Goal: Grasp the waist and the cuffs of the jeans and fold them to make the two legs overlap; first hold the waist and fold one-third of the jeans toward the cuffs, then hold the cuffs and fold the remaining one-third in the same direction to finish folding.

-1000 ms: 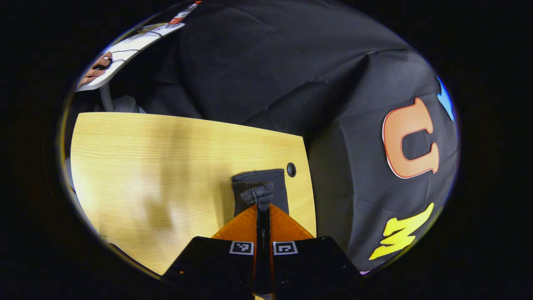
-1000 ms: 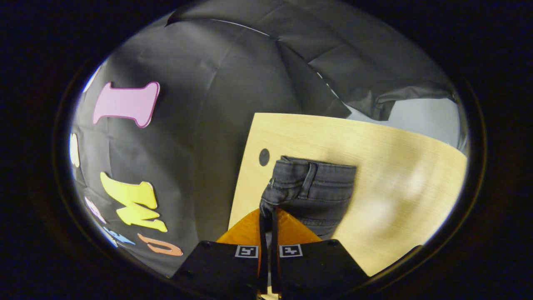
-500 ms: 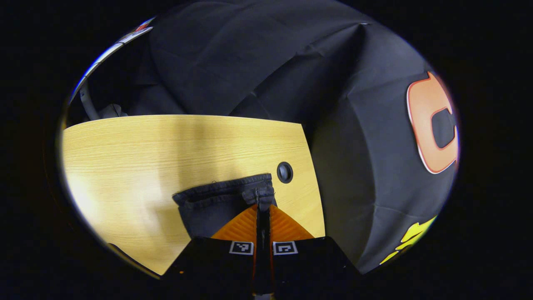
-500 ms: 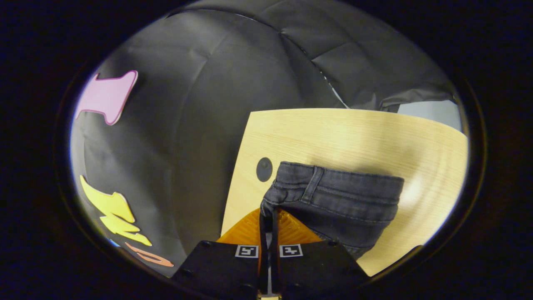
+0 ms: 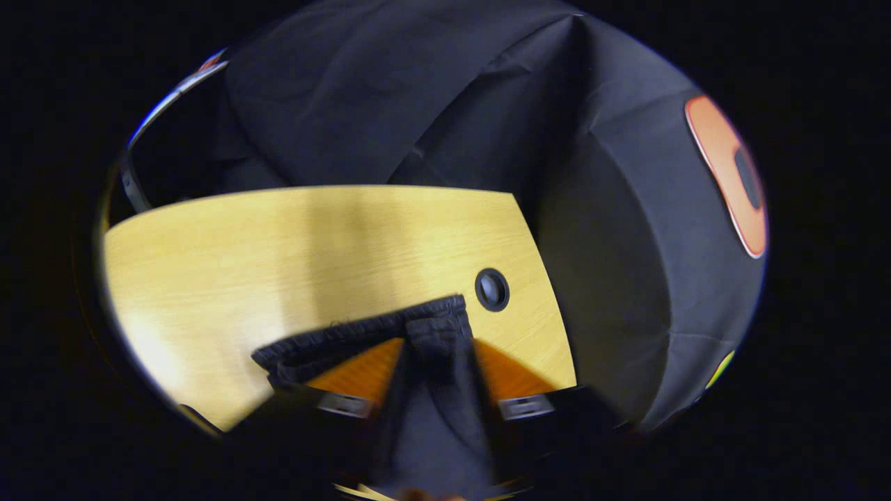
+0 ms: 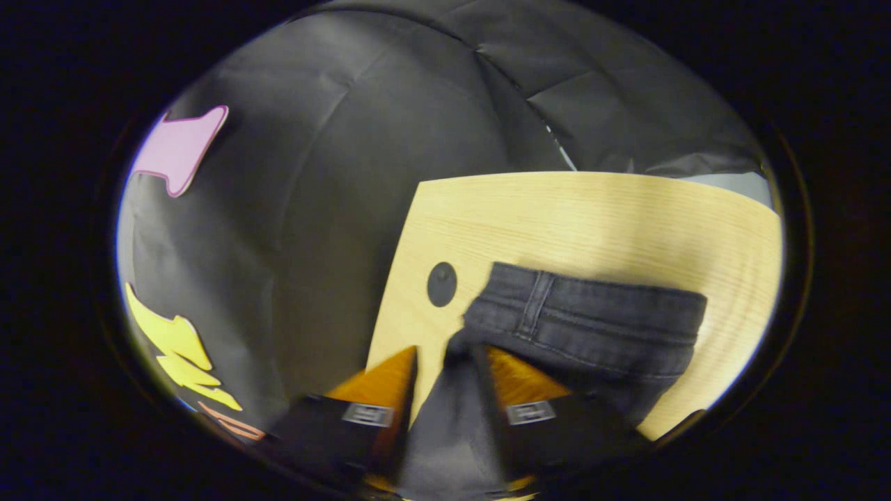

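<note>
— On the wooden table (image 5: 243, 250), which runs from nine o'clock toward three in the left gripper view, what lies where?
— The jeans (image 6: 592, 327), dark grey. In the right gripper view the waist (image 6: 598, 306) sits at about four o'clock from centre, just right of the round cable hole (image 6: 441, 284). In the left gripper view the cuffs (image 5: 369, 334) lie at six o'clock, just below and left of that hole.
— And the grippers?
— The left gripper (image 5: 435, 362) has its fingers spread, with cloth lying in the gap between them. The right gripper (image 6: 449, 369) is likewise parted, denim between the fingers but not pinched.
— Which step is this, then?
— I judge the legs-together fold is being set down: both ends rest on the table, side by side.
— Next?
— Probably drawing both grippers clear, then taking the waist again at its two corners for the one-third fold toward the cuffs.
</note>
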Action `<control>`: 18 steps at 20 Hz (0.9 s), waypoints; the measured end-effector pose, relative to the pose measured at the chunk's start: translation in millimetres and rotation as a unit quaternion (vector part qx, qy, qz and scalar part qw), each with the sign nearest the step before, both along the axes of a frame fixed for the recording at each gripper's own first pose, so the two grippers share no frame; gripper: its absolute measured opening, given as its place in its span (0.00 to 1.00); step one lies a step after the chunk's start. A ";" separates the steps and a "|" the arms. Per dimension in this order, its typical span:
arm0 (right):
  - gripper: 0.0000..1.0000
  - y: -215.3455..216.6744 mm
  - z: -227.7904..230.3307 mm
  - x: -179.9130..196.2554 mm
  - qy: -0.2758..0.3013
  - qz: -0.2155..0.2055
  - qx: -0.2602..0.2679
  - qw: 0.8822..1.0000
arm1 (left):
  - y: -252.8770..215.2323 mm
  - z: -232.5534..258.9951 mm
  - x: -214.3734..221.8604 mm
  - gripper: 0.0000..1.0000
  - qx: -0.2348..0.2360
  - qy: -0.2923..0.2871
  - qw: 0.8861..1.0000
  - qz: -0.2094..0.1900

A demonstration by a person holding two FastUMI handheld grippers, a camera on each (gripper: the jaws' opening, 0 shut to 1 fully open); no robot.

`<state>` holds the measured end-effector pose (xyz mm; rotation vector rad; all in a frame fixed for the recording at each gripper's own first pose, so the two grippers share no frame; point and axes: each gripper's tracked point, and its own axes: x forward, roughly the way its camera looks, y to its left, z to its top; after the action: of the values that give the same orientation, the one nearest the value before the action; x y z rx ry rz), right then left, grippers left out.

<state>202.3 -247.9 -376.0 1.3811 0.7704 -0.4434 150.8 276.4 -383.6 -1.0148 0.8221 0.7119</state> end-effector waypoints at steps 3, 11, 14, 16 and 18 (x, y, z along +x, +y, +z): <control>0.92 4.6 13.5 -9.9 -0.003 0.037 -0.027 0.999 | 10.2 31.5 15.0 0.99 0.062 -0.034 0.996 -0.058; 0.98 -12.9 53.4 -74.3 -0.006 0.079 -0.100 0.992 | -47.9 175.3 29.7 0.99 0.268 -0.135 0.918 -0.259; 0.98 -24.2 51.3 -110.4 0.015 0.078 -0.114 0.990 | -92.6 245.9 22.2 0.99 0.312 -0.204 0.874 -0.310; 0.98 -29.9 42.7 -129.9 0.035 0.067 -0.110 0.991 | -117.6 290.6 17.4 0.98 0.334 -0.255 0.845 -0.332; 0.98 -28.0 28.6 -146.3 0.060 0.061 -0.098 0.992 | -136.3 312.8 11.1 0.98 0.342 -0.293 0.821 -0.350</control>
<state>55.9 -276.0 -347.5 1.1257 0.8797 -0.4956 162.0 140.2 -70.8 -0.1845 0.2872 0.0018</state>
